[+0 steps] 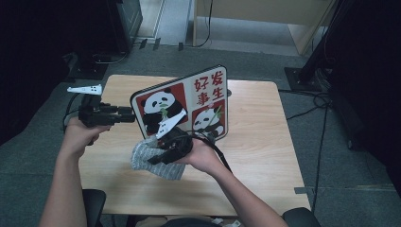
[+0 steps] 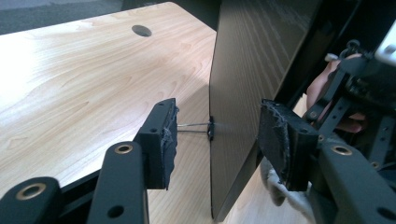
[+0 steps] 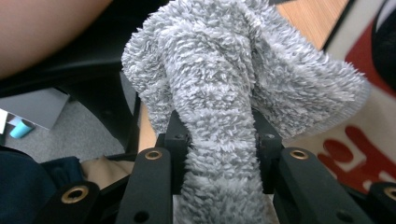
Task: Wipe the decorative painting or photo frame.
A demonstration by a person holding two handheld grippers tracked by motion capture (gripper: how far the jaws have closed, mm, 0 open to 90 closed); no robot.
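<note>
A board (image 1: 189,101) printed with pandas and red characters stands tilted on its lower edge on the wooden table (image 1: 265,142). My left gripper (image 1: 128,115) is open at the board's left edge. In the left gripper view the dark back of the board (image 2: 247,70) runs between the spread pads (image 2: 164,135) without touching either, and a small clip (image 2: 210,128) sits on that edge. My right gripper (image 1: 163,150) is in front of the board, shut on a grey fluffy cloth (image 1: 151,163). The cloth (image 3: 219,84) bunches up between that gripper's jaws (image 3: 222,140).
The table has a round cable hole (image 2: 141,31) behind the board. Black stands (image 1: 307,66) and cables (image 1: 312,106) lie on the grey floor to the right, with dark equipment (image 1: 120,23) at the back left. Bare tabletop lies right of the board.
</note>
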